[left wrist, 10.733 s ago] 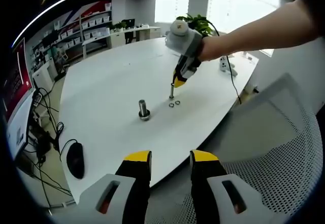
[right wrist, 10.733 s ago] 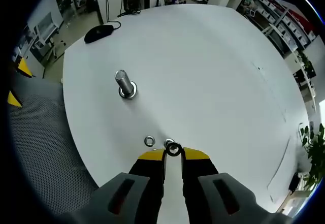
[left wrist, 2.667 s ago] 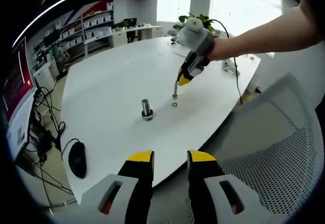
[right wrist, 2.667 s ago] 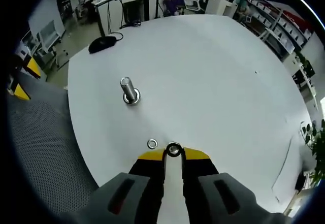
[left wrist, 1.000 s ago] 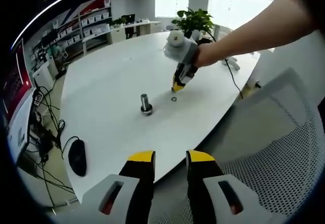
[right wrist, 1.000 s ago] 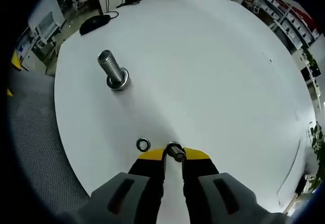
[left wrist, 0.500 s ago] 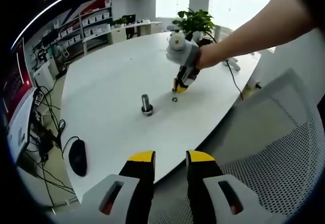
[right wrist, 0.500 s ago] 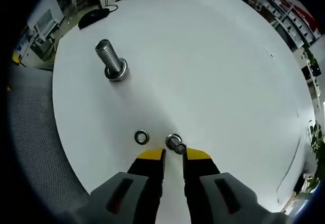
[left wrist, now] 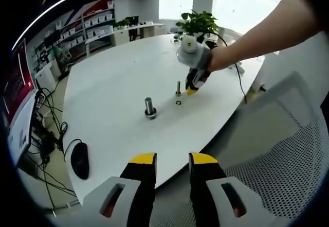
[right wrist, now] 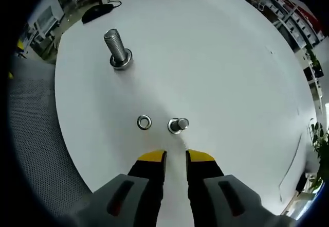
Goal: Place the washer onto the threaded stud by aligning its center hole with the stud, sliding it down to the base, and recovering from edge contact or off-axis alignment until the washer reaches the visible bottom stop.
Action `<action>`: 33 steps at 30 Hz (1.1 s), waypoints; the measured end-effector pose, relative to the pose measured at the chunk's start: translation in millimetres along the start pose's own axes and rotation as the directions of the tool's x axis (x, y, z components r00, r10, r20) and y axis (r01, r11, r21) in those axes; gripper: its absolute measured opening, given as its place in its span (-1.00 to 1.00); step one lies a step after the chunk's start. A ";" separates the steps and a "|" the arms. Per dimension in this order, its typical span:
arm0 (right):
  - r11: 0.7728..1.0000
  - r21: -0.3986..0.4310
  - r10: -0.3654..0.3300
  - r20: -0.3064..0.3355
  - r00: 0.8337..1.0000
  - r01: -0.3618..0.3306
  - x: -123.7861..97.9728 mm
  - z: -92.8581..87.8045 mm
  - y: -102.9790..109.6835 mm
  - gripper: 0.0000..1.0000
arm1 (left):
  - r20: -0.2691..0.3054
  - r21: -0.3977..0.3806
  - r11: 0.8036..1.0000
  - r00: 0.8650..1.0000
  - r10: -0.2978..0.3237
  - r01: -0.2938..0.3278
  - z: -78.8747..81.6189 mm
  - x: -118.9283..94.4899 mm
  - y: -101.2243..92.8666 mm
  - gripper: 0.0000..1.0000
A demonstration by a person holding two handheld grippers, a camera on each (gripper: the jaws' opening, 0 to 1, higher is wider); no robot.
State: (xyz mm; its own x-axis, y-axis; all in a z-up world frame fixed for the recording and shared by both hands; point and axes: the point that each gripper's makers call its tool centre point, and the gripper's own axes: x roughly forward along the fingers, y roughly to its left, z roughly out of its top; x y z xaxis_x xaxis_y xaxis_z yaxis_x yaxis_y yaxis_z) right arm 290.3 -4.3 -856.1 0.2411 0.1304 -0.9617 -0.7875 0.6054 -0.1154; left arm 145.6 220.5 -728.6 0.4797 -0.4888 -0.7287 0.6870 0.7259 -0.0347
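A small threaded stud (right wrist: 178,125) stands upright on the white table (right wrist: 226,67) with a washer round its foot. A loose washer (right wrist: 144,122) lies flat just to its left. Farther off stands a larger bolt (right wrist: 117,49) with a washer at its base. My right gripper (right wrist: 176,159) is drawn back a short way from the small stud, open by a narrow gap and holding nothing. In the left gripper view the right gripper (left wrist: 194,86), held by a hand, hovers beside the small stud (left wrist: 178,88), loose washer (left wrist: 178,102) and larger bolt (left wrist: 149,107). My left gripper (left wrist: 172,161) hangs open off the table's near edge.
A black mouse (left wrist: 77,160) lies near the table's left edge, with cables below it. A potted plant (left wrist: 198,21) stands at the far end. A grey mesh chair (left wrist: 288,165) sits off the table's right side. Shelving lines the far wall.
The right gripper has let go of the small stud and drawn back from it; the stud now stands free. The left gripper has hardly moved.
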 end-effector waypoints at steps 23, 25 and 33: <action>0.994 -0.004 0.109 0.155 0.982 -0.109 -17.1 -2.0 37.1 -0.59 | -0.044 -0.016 0.999 0.998 0.043 -0.043 -7.5 2.3 4.9 -0.49; 0.993 -0.032 0.120 0.158 0.980 -0.117 -19.1 0.4 41.6 -0.59 | -0.063 0.002 0.999 0.997 0.050 -0.050 -11.0 2.7 3.8 -0.49; 0.969 0.127 0.167 0.284 0.944 -0.210 -27.8 28.8 43.9 -0.48 | -0.081 0.010 0.999 0.995 0.052 -0.051 -13.9 2.5 3.9 -0.49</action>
State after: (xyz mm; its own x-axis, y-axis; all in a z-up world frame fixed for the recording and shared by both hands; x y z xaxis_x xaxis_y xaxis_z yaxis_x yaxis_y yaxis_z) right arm 265.3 41.3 -827.3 0.2571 0.4472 -0.8567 -0.7421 0.6592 0.1214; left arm 141.9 228.8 -740.1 0.4689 -0.4096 -0.7825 0.6666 0.7453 0.0093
